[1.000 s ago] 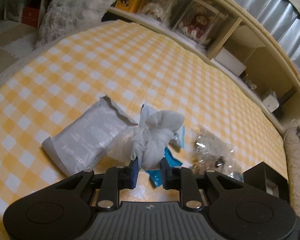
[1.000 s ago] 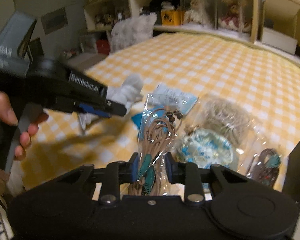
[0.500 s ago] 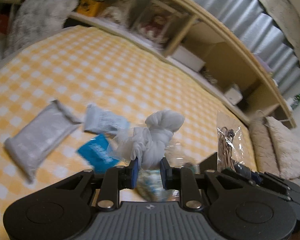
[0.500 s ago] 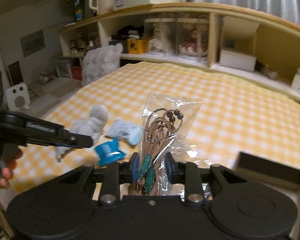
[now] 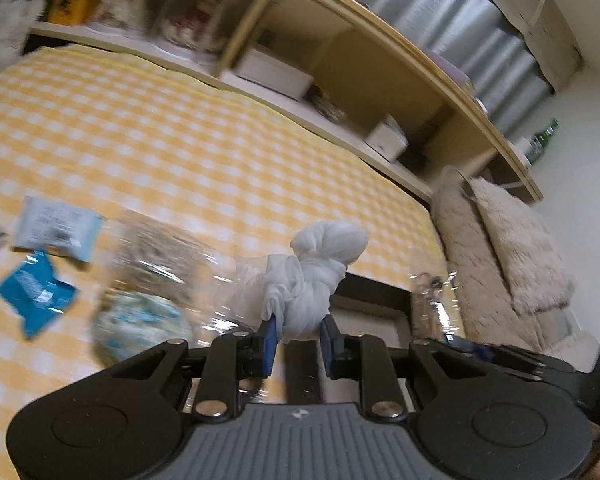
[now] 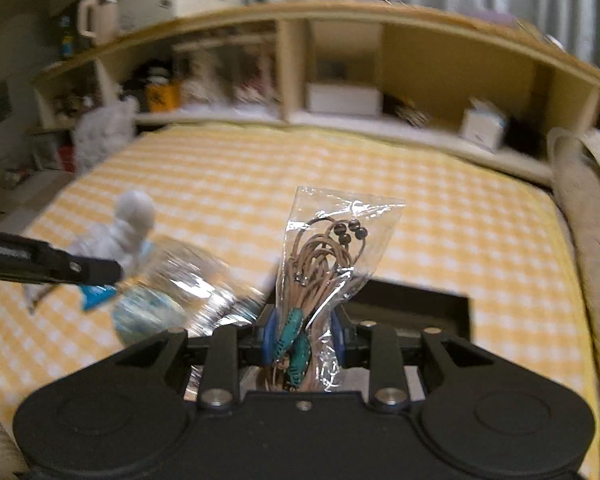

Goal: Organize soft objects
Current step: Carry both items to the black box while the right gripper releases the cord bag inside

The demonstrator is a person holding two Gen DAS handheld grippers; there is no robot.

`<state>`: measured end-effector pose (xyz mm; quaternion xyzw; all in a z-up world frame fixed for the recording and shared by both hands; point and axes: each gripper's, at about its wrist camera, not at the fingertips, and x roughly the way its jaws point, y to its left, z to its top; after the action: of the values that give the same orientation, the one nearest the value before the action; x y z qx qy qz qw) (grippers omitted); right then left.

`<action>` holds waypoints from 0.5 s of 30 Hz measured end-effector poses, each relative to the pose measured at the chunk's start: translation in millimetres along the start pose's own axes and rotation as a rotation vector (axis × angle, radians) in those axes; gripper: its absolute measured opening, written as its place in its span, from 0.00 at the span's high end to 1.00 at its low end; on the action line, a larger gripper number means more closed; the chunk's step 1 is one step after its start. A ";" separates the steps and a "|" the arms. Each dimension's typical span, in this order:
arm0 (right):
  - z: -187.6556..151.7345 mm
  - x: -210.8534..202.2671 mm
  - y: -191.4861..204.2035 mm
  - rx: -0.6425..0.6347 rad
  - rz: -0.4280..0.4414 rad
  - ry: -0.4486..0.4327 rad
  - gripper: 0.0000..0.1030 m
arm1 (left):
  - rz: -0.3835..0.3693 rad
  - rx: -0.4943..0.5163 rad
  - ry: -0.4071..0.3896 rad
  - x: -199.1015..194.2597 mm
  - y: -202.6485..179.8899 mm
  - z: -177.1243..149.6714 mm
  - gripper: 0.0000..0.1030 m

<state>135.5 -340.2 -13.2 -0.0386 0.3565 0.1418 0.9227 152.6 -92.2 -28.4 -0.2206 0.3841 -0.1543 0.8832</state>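
Note:
My left gripper [image 5: 298, 334] is shut on a knotted white cloth bundle [image 5: 314, 270] and holds it in the air above the yellow checked bedspread [image 5: 180, 140]. The bundle also shows in the right wrist view [image 6: 124, 224], at the left. My right gripper [image 6: 302, 334] is shut on a clear bag of brown cord necklaces with teal beads [image 6: 328, 264], held upright. An open black box [image 6: 416, 304] lies just beyond it on the bedspread; it also shows in the left wrist view [image 5: 376, 298].
On the bedspread lie a clear bag with a blue-white item [image 5: 144, 316], a blue packet [image 5: 36, 294] and a pale packet [image 5: 56, 228]. A wooden shelf unit [image 5: 340, 64] runs along the far side. Fluffy beige cushions [image 5: 512, 248] stand at the right.
Both grippers have swung right with their loads, toward the black box. The grey pouch has almost left the left wrist view. Both views are blurred by motion.

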 end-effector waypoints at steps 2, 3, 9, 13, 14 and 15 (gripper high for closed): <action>-6.6 9.3 -14.4 0.014 -0.029 0.039 0.72 | -0.017 0.003 0.024 10.7 -12.1 -5.8 0.77; -10.8 13.0 -19.8 0.011 -0.040 0.055 0.72 | -0.024 0.004 0.036 16.4 -17.5 -8.3 0.77; -22.7 28.4 -35.0 -0.013 -0.060 0.134 0.72 | -0.049 -0.002 0.105 50.3 -38.9 -21.7 0.77; -24.2 37.0 -35.4 -0.040 -0.077 0.168 0.70 | -0.055 -0.024 0.141 68.9 -46.5 -26.9 0.77; -23.9 39.4 -36.6 -0.046 -0.099 0.176 0.67 | -0.054 -0.022 0.148 71.7 -47.8 -28.9 0.77; -24.5 40.6 -37.1 -0.052 -0.120 0.180 0.64 | -0.051 -0.018 0.153 74.0 -48.4 -30.3 0.77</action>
<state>159.0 -370.5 -59.7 -0.0965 0.4312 0.0915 0.8924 173.7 -174.4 -67.4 -0.2260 0.4461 -0.1897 0.8450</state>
